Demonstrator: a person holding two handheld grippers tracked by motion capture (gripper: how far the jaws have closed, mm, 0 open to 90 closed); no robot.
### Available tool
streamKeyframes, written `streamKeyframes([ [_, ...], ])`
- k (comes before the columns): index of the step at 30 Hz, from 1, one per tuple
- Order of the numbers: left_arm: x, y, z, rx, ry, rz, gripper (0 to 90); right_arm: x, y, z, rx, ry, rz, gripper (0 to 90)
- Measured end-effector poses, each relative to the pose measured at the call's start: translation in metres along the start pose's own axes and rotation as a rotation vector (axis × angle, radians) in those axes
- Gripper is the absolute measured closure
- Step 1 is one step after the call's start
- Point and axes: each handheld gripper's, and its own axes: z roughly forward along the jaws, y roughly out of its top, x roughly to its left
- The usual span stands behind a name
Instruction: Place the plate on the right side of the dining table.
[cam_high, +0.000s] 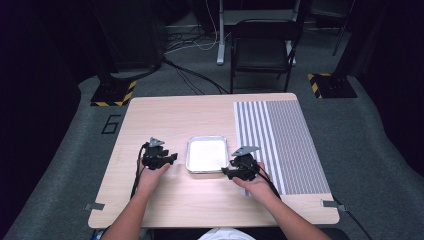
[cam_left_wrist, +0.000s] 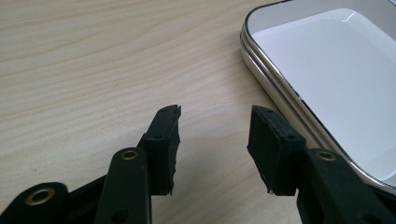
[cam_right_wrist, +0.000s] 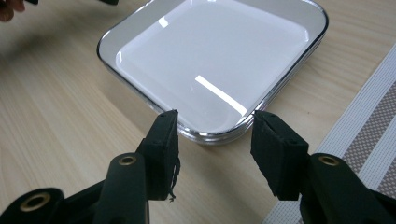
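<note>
A light wooden table (cam_high: 165, 120) stood on grey carpet (cam_high: 65, 165) in a dim room with dark surroundings. Beyond the table's far edge a black folding chair (cam_high: 263, 47) faced it, beside a white post (cam_high: 220, 32). Loose cables (cam_high: 192, 75) ran over the floor. Two black stand bases with yellow-and-black striped edges (cam_high: 114, 93) (cam_high: 331, 85) sat near the table's far corners.

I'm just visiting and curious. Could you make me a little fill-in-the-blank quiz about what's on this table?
1. The square tray lies ___ the two hand-held grippers.
2. The tray holds ___.
3. The left hand-held gripper has its jaws ___.
4. The striped mat covers the table's ___ side.

Missing words: between; nothing; open; right
</note>
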Motion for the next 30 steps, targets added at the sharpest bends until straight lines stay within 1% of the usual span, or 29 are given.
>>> streamKeyframes([
  [2,-0.002,0.0,0.0,-0.001,-0.004,0.003,53.8,-0.002,0.002,0.0,-0.009,-0.002,0.004,50.6],
  [4,-0.004,0.0,0.001,0.003,-0.025,-0.001,53.6,-0.006,0.005,-0.001,-0.02,-0.011,0.006,51.9],
  [6,-0.006,0.0,0.001,0.008,-0.052,-0.012,54.9,-0.009,0.007,-0.002,-0.02,0.001,0.011,53.5],
  [7,-0.006,0.0,0.001,0.008,-0.052,-0.012,55.2,-0.012,0.008,-0.002,-0.014,0.019,0.021,53.5],
  [9,-0.008,0.001,0.001,0.007,-0.076,-0.01,55.3,-0.014,0.009,-0.003,-0.019,0.012,0.035,55.0],
  [11,-0.011,0.001,0.001,0.005,-0.086,-0.02,55.5,-0.017,0.01,-0.005,-0.022,0.011,0.058,56.0],
  [12,-0.012,0.001,0.001,0.005,-0.085,-0.022,55.6,-0.02,0.01,-0.005,-0.019,0.027,0.07,56.1],
  [13,-0.013,0.002,0.0,0.004,-0.081,-0.023,56.0,-0.022,0.01,-0.005,-0.019,0.03,0.084,56.2],
  [15,-0.013,0.002,0.0,0.005,-0.081,-0.022,56.4,-0.023,0.01,-0.006,-0.028,0.024,0.101,57.1],
  [16,-0.013,0.003,-0.003,0.001,-0.075,-0.014,56.1,-0.024,0.01,-0.007,-0.035,0.022,0.106,57.8],
  [17,-0.013,0.003,-0.004,-0.007,-0.07,-0.016,55.4,-0.024,0.011,-0.008,-0.032,0.028,0.122,58.7],
  [19,-0.013,0.004,-0.005,-0.014,-0.062,-0.02,53.6,-0.026,0.011,-0.008,-0.038,0.031,0.123,59.6],
  [20,-0.012,0.004,-0.007,-0.033,-0.059,-0.03,52.8,-0.027,0.013,-0.007,-0.026,0.051,0.145,59.7],
  [22,-0.011,0.005,-0.01,-0.053,-0.067,-0.047,52.8,-0.028,0.015,-0.006,-0.028,0.062,0.153,59.7],
  [23,-0.011,0.005,-0.01,-0.053,-0.067,-0.047,52.8,-0.028,0.017,-0.006,-0.027,0.064,0.162,59.8],
  [24,-0.01,0.005,-0.012,-0.066,-0.068,-0.062,52.8,-0.029,0.018,-0.005,-0.026,0.067,0.157,59.8],
  [25,-0.01,0.005,-0.013,-0.071,-0.067,-0.067,52.8,-0.028,0.019,-0.005,-0.026,0.07,0.166,59.8],
  [29,-0.008,0.005,-0.014,-0.075,-0.071,-0.074,54.1,-0.03,0.022,-0.003,-0.032,0.088,0.181,59.5],
  [30,-0.008,0.005,-0.015,-0.086,-0.078,-0.076,54.8,-0.031,0.023,-0.001,-0.032,0.101,0.194,60.4],
])
